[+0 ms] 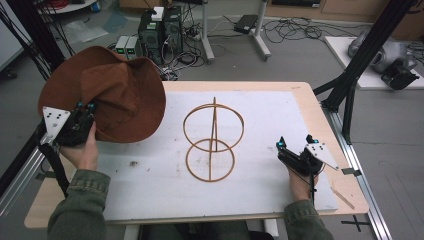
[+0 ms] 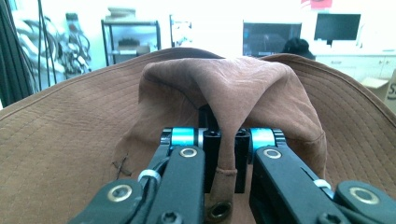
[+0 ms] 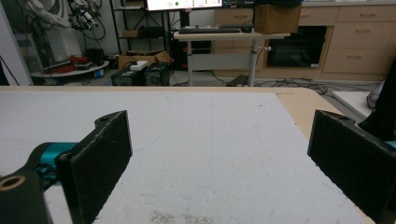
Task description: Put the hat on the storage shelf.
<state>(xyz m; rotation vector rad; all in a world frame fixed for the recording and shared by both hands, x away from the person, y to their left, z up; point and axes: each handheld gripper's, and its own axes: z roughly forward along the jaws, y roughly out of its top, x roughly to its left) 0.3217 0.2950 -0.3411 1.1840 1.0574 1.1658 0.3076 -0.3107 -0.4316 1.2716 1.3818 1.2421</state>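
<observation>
Left tool (image 2: 223,154) pinching a fold of brown hat (image 1: 120,90), right tool (image 3: 219,154) wide open, empty, wire stand (image 1: 212,140) between them on the surface (image 1: 280,110)

No text, label, brand or number can be read; the monitor screens in the background are too blurred.

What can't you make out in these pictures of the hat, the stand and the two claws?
- Left claw tips: left gripper view, buried in the fold of the brown hat they pinch.
- Hat's underside: high view, turned away.
- Wooden stand: its thin post's top is hard to trace in the high view.
- Right claw: open, holding nothing.
</observation>
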